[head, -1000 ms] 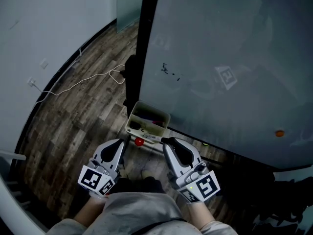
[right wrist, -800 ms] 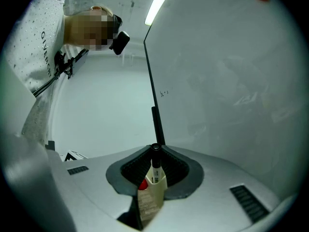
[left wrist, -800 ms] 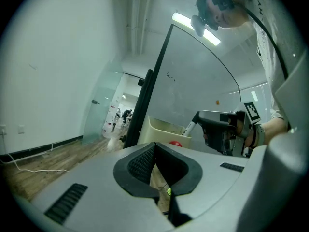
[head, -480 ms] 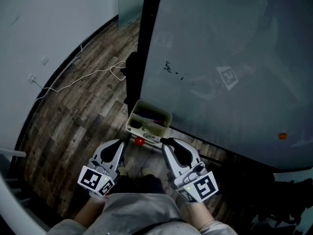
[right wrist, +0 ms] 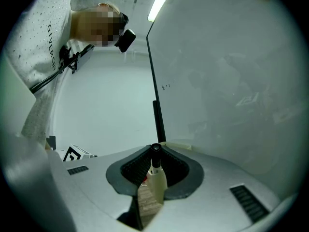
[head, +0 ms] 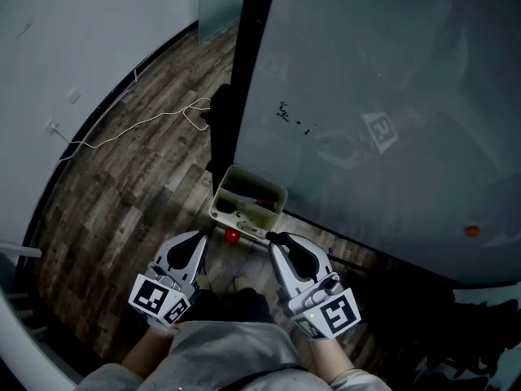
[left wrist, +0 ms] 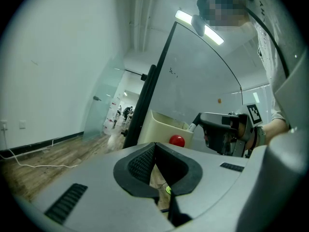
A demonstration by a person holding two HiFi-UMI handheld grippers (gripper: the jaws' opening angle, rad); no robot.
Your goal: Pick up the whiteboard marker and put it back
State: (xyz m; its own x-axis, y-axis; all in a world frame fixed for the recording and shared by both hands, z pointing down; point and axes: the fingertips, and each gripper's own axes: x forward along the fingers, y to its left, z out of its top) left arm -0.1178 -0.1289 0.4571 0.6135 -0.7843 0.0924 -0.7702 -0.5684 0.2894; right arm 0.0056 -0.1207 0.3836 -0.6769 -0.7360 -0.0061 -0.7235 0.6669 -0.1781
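Right gripper view: right tool pinching 1 marker, white barrel, black cap, upright between the pads. In head view that puts the marker just off the near right corner of the tray.

Left tool is pressed together at the tips with nothing in it, near the tray's near left corner.

Readable text: shirt print "GIVENCH…", rest cut off. The small scribble on the board above the tray is not legible. Square coded tags on both tool cubes, no text.

Counts:
- 2 tools
- 1 marker in grip
- 1 red ball just beside the tray's near edge, between the tool tips
- 1 orange dot on the board, well right of the tray
- 1 white cable on the floor, left of and beyond the tray

Tray contents are dark plus something pink; can't count them.
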